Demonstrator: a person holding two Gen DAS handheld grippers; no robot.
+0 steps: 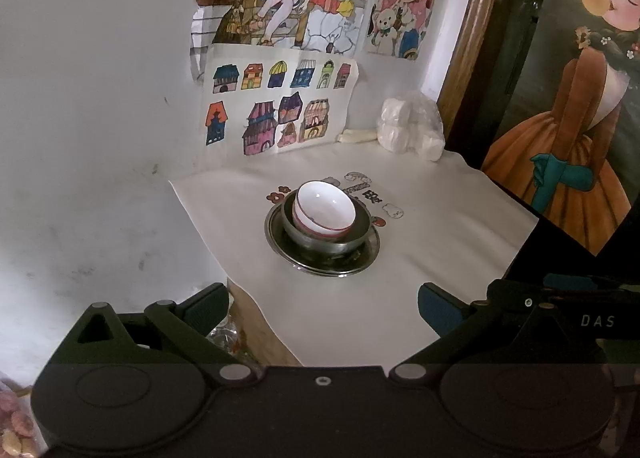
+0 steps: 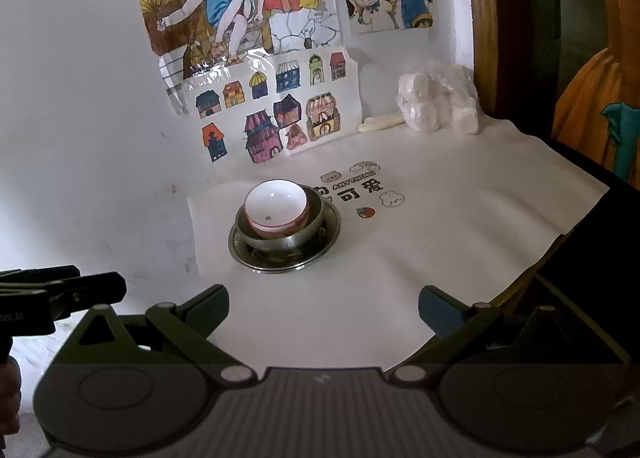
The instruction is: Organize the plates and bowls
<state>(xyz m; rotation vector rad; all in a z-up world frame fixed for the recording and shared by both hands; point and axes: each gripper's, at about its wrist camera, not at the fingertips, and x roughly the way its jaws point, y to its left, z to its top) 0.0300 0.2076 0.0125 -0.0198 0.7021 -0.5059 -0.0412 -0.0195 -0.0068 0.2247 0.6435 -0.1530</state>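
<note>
A white bowl with a red band (image 1: 324, 212) sits tilted inside a steel bowl (image 1: 340, 244), which stands on a steel plate (image 1: 370, 258) on the white-covered table (image 1: 440, 242). The same stack shows in the right wrist view: white bowl (image 2: 276, 206), steel bowl (image 2: 312, 226), steel plate (image 2: 332, 234). My left gripper (image 1: 324, 308) is open and empty, held back from the stack near the table's front edge. My right gripper (image 2: 324, 308) is open and empty, also short of the stack. The left gripper's body shows at the left in the right wrist view (image 2: 60, 292).
Children's drawings (image 1: 276, 106) hang on the white wall behind the table. A plastic bag of white rolls (image 1: 412, 130) lies at the back right corner. A framed picture (image 1: 568, 130) stands to the right. The table's left edge drops off near the wall.
</note>
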